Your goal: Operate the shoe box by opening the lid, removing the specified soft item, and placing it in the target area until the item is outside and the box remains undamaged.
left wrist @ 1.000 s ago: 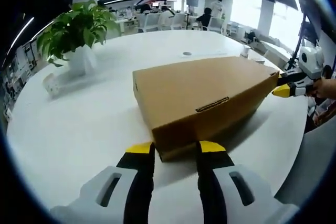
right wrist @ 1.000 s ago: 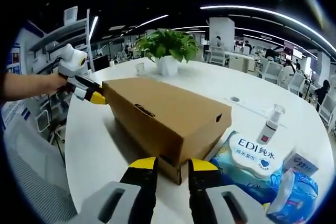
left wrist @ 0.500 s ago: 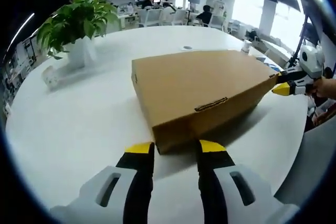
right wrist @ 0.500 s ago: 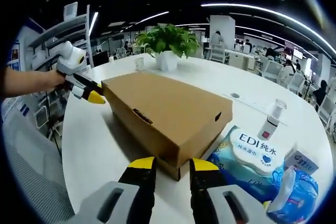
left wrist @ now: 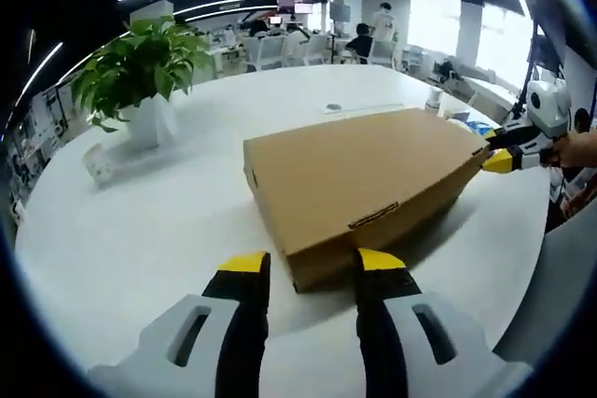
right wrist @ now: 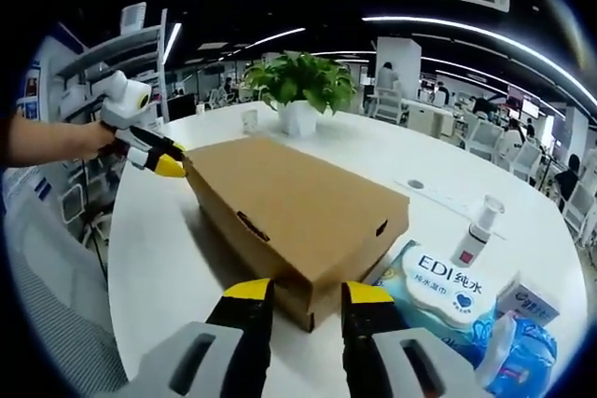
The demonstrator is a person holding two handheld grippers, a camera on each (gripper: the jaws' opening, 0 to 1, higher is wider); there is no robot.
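Centrally, one brown cardboard shoe box (left wrist: 359, 179), lid closed, lies flat on a round white table (left wrist: 140, 230); in the right gripper view it (right wrist: 298, 207) runs from lower centre toward the upper left. No printing readable on the box.

Left gripper (left wrist: 303, 263): yellow-tipped jaws apart at bottom centre of the left gripper view, flanking the box's near corner, holding nothing. The same gripper (right wrist: 159, 160) appears at the upper left of the right gripper view, its tip against the box's far corner.

Right gripper (right wrist: 300, 291): jaws apart at bottom centre of its view, astride the near corner, holding nothing. It also shows at the right edge of the left gripper view (left wrist: 499, 157), tip at the box's far corner, held by a hand (left wrist: 580, 148).

Lower right of the right gripper view: blue wet-wipe pack (right wrist: 448, 286) labelled "EDI 纯水", beside the box; a white pump bottle (right wrist: 476, 226) behind it; a small white carton (right wrist: 530, 303), print unreadable.

Potted green plant (left wrist: 140, 67), white pot, upper left of the left gripper view.
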